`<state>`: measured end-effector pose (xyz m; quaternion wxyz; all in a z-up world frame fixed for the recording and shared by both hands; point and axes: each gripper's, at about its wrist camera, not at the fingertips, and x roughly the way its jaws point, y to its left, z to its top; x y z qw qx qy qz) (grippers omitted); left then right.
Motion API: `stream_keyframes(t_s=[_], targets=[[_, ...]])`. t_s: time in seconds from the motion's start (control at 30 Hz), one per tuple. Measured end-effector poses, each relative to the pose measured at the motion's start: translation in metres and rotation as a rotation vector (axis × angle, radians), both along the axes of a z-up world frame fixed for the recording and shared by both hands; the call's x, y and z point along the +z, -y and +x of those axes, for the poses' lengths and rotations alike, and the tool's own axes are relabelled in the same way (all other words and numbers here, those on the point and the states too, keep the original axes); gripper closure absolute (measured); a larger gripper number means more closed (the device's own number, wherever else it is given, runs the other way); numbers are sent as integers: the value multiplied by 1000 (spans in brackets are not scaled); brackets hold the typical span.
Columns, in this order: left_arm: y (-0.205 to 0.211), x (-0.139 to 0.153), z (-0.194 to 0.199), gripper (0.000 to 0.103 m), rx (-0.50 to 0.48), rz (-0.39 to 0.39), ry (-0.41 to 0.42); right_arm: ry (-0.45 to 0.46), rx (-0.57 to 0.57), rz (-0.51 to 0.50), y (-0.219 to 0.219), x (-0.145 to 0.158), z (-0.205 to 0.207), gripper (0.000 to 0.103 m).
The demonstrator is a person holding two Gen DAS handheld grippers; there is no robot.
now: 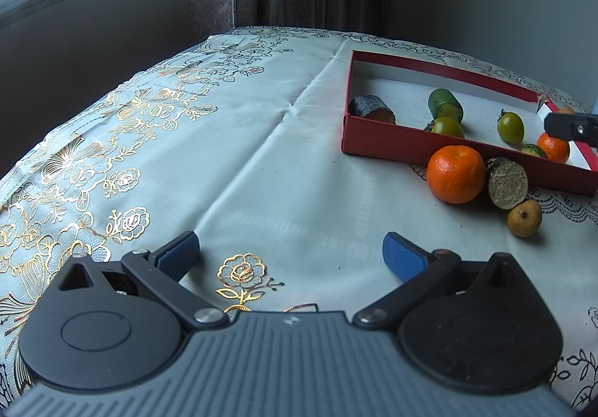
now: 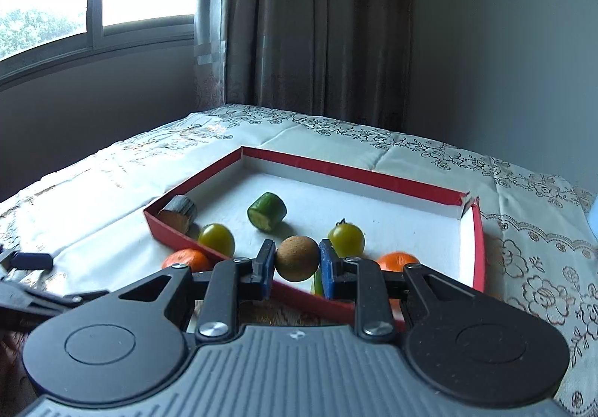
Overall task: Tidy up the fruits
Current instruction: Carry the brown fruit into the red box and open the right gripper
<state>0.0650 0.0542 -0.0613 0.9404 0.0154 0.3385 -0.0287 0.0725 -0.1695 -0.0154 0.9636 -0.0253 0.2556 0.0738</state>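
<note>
Right tongs: my right gripper point(image 2: 298, 263) is pinching a small brown round fruit point(image 2: 298, 258) between its blue pads, held in the air at the near wall of the red box point(image 2: 358, 172).
Left tongs: my left gripper point(image 1: 290, 254) is spread wide with nothing between the pads, hovering over the tablecloth point(image 1: 239, 140), well apart from the fruit.
In the box: a dark cut piece with an orange face point(image 2: 178, 214) in the left corner, a green cut piece point(image 2: 267, 212), two green tomatoes point(image 2: 216, 239) point(image 2: 347, 239), a small orange point(image 2: 397, 260), and a little striped green fruit point(image 1: 533, 150), which I see only from the left wrist.
Still outside: a larger orange point(image 1: 456, 174), a rough round cut piece point(image 1: 507, 183) touching it, and a small tan fruit point(image 1: 524, 218) just beside that, all on the cloth near the box's front wall.
Progress: I judge it past halfway; six pieces are in.
Left to do: drop the held fruit, then fetch the three outside.
</note>
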Motion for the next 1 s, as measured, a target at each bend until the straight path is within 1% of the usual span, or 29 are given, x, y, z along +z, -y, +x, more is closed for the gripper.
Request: stream_keyframes(t_s=[0.2, 0.4, 0.57, 0.83, 0.9, 1.0], targets=[[0, 0, 0, 0, 0, 0, 0, -48, -29, -16, -5, -11, 37, 79], [0, 0, 0, 0, 0, 0, 0, -82, -49, -22, -7, -21, 58, 79], [0, 0, 0, 0, 0, 0, 0, -103, -58, -29, -10, -30, 69, 79], [1, 0, 0, 0, 0, 0, 0, -120, -53, -32, -15, -35, 78, 78], [1, 0, 0, 0, 1, 0, 0, -123, -55, -25, -14, -36, 77, 78], [1, 0, 0, 0, 1, 0, 0, -118, -60, 12, -7, -30, 72, 78]])
